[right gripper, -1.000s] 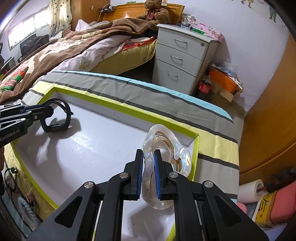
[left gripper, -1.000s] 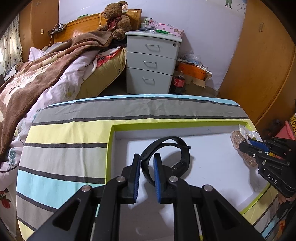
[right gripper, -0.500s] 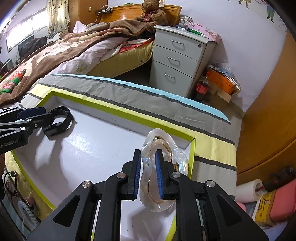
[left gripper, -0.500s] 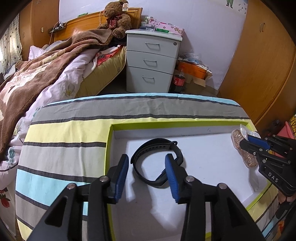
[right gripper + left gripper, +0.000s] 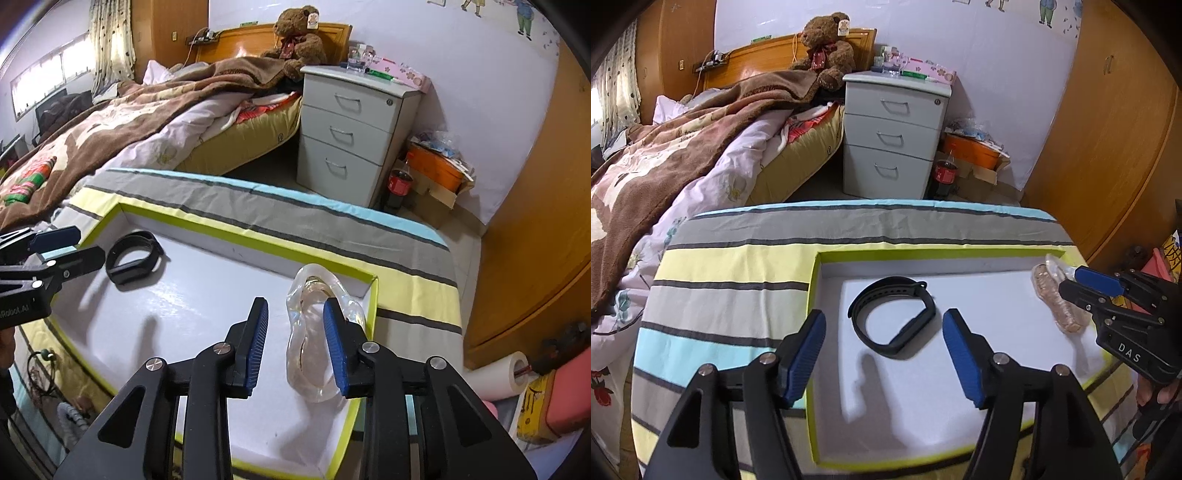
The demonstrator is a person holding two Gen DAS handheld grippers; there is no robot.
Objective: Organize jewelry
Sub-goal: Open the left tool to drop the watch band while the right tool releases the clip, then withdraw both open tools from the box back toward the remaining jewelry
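Note:
A black wristband [image 5: 894, 317] lies flat in the white, green-rimmed tray [image 5: 960, 387], near its far left corner; it also shows in the right wrist view [image 5: 133, 255]. My left gripper [image 5: 882, 354] is open and empty, just behind the band. A clear plastic pouch with a gold chain [image 5: 317, 332] rests at the tray's right end, also in the left wrist view [image 5: 1056, 299]. My right gripper [image 5: 295, 332] is open; the pouch leans against its right pad [image 5: 334, 350].
The tray [image 5: 207, 306] sits on a striped cloth over a table [image 5: 746, 280]. A bed with a brown blanket [image 5: 683, 147], a grey drawer unit [image 5: 894, 136] and wooden wardrobe doors [image 5: 1108, 129] stand beyond. A paper roll [image 5: 506, 373] lies lower right.
Both grippers opened. The left one let go of the black wristband, which now lies flat in the tray, and drew back. The right one released the pouch, which sits on the tray.

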